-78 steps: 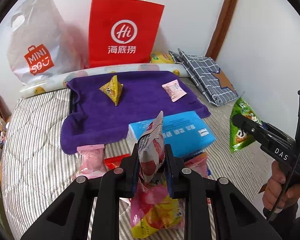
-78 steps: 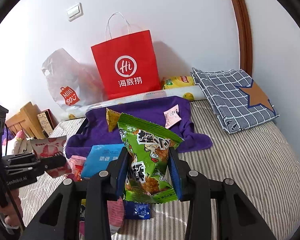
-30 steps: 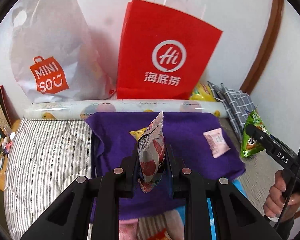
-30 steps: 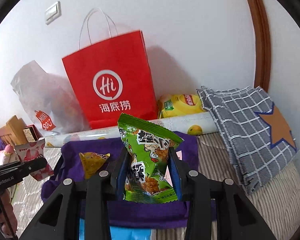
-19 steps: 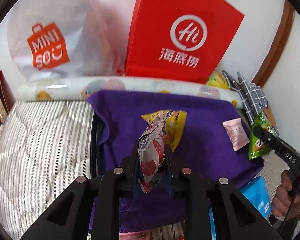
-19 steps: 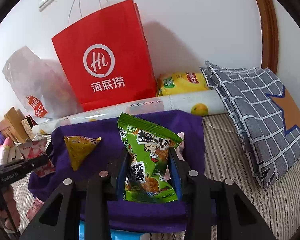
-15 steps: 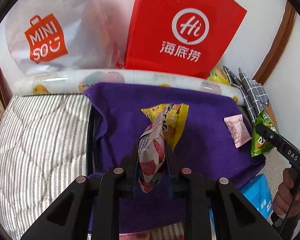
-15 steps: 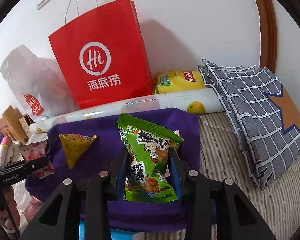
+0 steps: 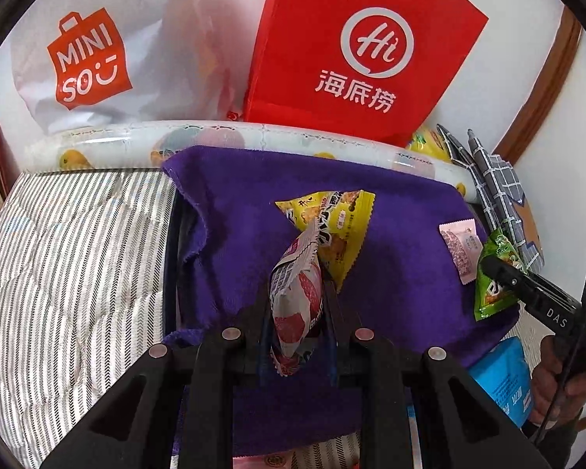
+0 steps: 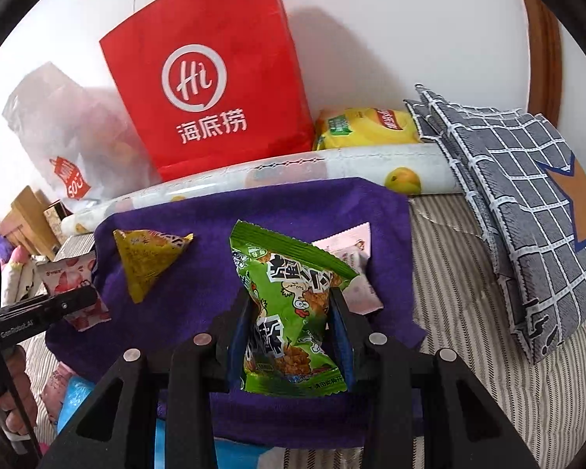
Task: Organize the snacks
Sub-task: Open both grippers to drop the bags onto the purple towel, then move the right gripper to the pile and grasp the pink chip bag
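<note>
My left gripper (image 9: 296,293) is shut on a red-and-white snack packet (image 9: 296,305) and holds it over the purple towel (image 9: 246,234). My right gripper (image 10: 289,320) is shut on a green snack packet (image 10: 289,312), also over the purple towel (image 10: 215,234). A yellow triangular snack (image 9: 332,226) and a small pink packet (image 9: 463,248) lie on the towel. In the right wrist view the yellow snack (image 10: 148,262) is at left and the pink packet (image 10: 355,258) sits partly behind the green one. Each gripper shows in the other's view, the right (image 9: 500,273) and the left (image 10: 74,297).
A red paper bag (image 9: 359,58) and a white Miniso bag (image 9: 90,58) stand against the wall behind a rolled fruit-print sheet (image 9: 254,136). A grey checked cushion (image 10: 527,203) lies right, a yellow chip bag (image 10: 367,127) behind. A blue tissue pack (image 9: 504,383) lies near the towel's front.
Both grippers have moved forward and lower over the purple towel, each still holding its packet. The yellow snack and pink packet look closer.
</note>
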`<state>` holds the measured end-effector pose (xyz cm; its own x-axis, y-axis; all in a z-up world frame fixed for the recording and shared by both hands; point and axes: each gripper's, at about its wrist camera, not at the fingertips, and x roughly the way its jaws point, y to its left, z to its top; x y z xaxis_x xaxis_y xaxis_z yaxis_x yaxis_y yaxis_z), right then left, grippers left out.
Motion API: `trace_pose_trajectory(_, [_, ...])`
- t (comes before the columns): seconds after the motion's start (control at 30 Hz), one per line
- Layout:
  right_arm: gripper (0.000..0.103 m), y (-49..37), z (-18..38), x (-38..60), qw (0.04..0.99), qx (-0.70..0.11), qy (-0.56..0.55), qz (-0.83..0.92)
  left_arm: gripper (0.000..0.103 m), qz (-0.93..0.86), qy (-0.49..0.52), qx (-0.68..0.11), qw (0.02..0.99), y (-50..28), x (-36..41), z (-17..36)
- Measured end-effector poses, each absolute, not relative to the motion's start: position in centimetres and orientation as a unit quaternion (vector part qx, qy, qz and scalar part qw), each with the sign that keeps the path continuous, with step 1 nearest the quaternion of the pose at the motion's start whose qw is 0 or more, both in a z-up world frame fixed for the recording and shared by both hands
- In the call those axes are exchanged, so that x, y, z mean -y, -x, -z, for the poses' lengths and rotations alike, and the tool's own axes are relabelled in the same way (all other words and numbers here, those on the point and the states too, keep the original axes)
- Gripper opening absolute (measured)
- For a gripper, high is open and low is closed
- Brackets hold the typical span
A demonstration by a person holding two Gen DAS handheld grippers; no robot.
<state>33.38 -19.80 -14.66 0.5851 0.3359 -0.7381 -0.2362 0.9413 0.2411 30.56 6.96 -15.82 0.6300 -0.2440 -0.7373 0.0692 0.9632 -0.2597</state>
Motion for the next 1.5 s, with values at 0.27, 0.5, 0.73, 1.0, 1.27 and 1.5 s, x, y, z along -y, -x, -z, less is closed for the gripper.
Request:
trace_pose_trajectory(0.27, [0.045,-32.7,14.1,19.2,0.895,-0.413,-0.04,-0.165,0.022,0.096,0.087,-0.425,0.896,-30.4,-5.8,16.1])
trace_pose_trajectory(0.5, [0.06,-31.7,12.7,19.6,0.91,-0.373,-0.048,-0.173,0.034,0.108,0.092,-0.414,0.899,-30.1,-5.5,15.4])
trace_pose_trajectory(0.73, [0.064,-31.3,12.1,19.6,0.918,-0.351,-0.059,-0.173,0.066,0.103,0.084,-0.395,0.909,-29.3,-5.5,13.7])
trace_pose_trajectory(1.0, [0.064,-29.8,10.6,19.7,0.928,-0.341,-0.059,-0.14,0.068,0.096,0.087,-0.395,0.909,-28.9,-5.6,13.0])
trace_pose_trajectory(1.27, [0.064,-25.2,8.7,20.4,0.931,-0.339,-0.056,-0.12,0.068,0.108,0.068,-0.393,0.911,-27.8,-4.8,11.7])
trace_pose_trajectory(1.5, [0.064,-20.4,8.2,20.2,0.934,-0.345,-0.023,-0.088,0.078,0.126,0.04,-0.39,0.911,-25.3,-3.7,10.2])
